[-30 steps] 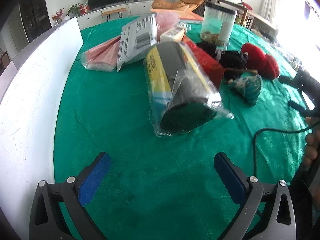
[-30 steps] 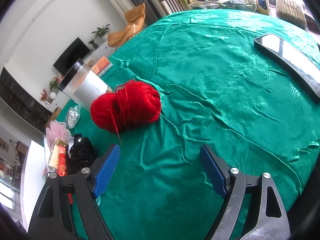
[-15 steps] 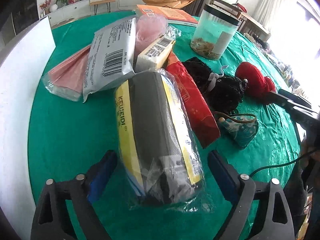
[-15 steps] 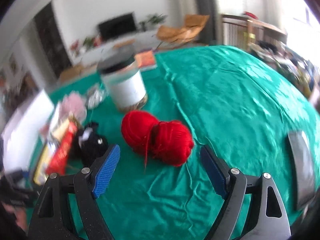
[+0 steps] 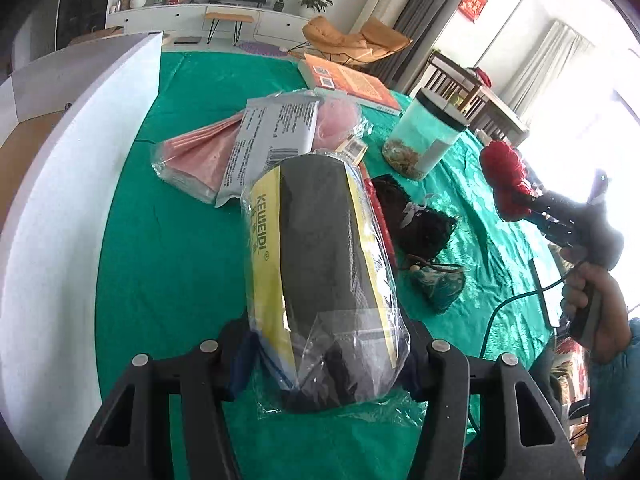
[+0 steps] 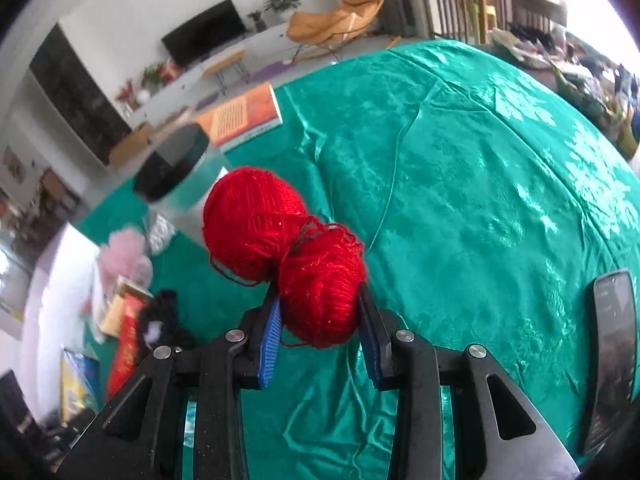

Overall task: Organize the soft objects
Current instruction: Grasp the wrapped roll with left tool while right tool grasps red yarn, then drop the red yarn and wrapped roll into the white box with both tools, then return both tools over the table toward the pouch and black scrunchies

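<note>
My left gripper (image 5: 326, 354) is shut on a plastic-wrapped black and yellow roll (image 5: 320, 264), gripping its near end and holding it above the green tablecloth (image 5: 168, 248). My right gripper (image 6: 318, 320) is shut on a red yarn skein (image 6: 288, 256) of two joined balls and holds it lifted off the cloth (image 6: 480, 200). The left wrist view shows that right gripper with the red yarn (image 5: 506, 172) raised at the far right. A black knit bundle (image 5: 416, 216), a teal pouch (image 5: 438, 284) and pink packets (image 5: 200, 156) lie on the table.
A clear jar with a black lid (image 5: 426, 136) stands at the back, with an orange book (image 5: 348, 84) behind it. A white board (image 5: 60, 184) runs along the left edge. A grey mailer (image 5: 272, 140) and a red packet (image 6: 126, 344) lie mid-table. A phone (image 6: 612, 352) lies at the right.
My left gripper has closed on the wrapped roll and raised it. My right gripper has closed on the red yarn and lifted it off the cloth.
</note>
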Action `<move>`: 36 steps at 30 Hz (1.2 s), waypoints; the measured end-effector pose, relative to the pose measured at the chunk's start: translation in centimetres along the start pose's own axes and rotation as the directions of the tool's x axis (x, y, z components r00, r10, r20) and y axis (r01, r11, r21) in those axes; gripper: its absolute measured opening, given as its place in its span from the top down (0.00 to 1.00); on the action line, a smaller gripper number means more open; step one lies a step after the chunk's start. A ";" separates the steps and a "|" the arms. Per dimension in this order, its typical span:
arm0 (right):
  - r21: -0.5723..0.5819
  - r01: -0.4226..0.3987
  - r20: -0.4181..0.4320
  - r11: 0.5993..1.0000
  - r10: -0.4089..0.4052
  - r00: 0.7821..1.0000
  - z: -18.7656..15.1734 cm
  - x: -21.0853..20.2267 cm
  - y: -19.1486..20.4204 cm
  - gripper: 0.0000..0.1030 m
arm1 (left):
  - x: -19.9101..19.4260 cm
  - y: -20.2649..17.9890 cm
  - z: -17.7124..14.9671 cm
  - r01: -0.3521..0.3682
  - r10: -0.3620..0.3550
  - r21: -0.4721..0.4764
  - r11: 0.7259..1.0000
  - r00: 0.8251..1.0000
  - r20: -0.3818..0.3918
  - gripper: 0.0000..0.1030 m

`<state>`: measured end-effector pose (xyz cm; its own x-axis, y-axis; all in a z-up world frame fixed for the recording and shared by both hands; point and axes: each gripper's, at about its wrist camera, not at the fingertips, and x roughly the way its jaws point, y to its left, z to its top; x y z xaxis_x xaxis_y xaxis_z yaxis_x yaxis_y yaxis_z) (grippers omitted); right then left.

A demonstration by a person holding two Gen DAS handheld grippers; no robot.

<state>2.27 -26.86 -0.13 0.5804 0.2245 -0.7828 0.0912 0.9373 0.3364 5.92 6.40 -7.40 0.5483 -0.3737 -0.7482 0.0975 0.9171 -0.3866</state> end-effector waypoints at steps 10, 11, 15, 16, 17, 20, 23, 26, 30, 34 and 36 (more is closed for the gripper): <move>0.061 -0.418 0.016 0.906 0.418 0.908 -0.7 -3.0 7.3 0.64 | -10.8 3.0 1.2 -0.010 0.015 -0.032 0.999 0.985 0.174 0.45; 0.066 -0.466 -0.004 0.882 0.468 0.884 -0.9 -2.8 8.8 0.64 | -12.0 3.9 1.1 -0.035 0.042 -0.038 0.999 0.981 0.189 0.44; 0.057 -0.620 -0.105 0.782 0.622 0.776 -3.0 -1.8 16.4 0.64 | -16.3 8.2 0.3 -0.169 0.186 -0.093 0.981 0.956 0.228 0.44; 0.055 -0.647 -0.135 0.760 0.648 0.750 -3.4 -1.4 18.2 0.64 | -17.0 9.4 -0.1 -0.205 0.225 -0.109 0.973 0.947 0.229 0.44; 0.052 -0.673 -0.170 0.738 0.671 0.722 -3.7 -0.8 20.2 0.64 | -17.9 10.8 -0.5 -0.244 0.270 -0.132 0.961 0.936 0.228 0.44; 0.038 -0.715 -0.264 0.698 0.697 0.667 -5.3 0.7 25.3 0.63 | -19.0 14.2 -2.1 -0.340 0.377 -0.192 0.921 0.902 0.211 0.43; 0.013 -0.726 -0.351 0.687 0.683 0.640 -7.1 3.1 29.4 0.48 | -18.6 17.1 -3.4 -0.467 0.508 -0.242 0.851 0.848 0.151 0.24; -0.046 -0.712 -0.419 0.700 0.634 0.650 -8.0 5.2 30.7 0.36 | -18.2 19.1 -4.5 -0.461 0.520 -0.304 0.834 0.841 0.151 0.13; -0.159 -0.617 -0.365 0.771 0.535 0.762 -7.5 6.3 27.9 0.35 | -17.4 18.2 -4.7 -0.420 0.487 -0.312 0.852 0.854 0.182 0.13; -0.273 -0.427 -0.249 0.862 0.366 0.897 -7.0 7.5 22.1 0.35 | -16.0 14.7 -3.5 -0.351 0.403 -0.242 0.905 0.889 0.219 0.12; -0.266 -0.359 -0.236 0.895 0.301 0.924 -7.1 8.8 18.7 0.33 | -14.9 12.3 -2.9 -0.312 0.351 -0.190 0.931 0.909 0.224 0.12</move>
<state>3.34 -5.52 -4.43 0.3727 0.5524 -0.7456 -0.3420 0.8287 0.4431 -3.47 22.85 -2.52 0.7187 0.0130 -0.6952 -0.2381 0.9440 -0.2285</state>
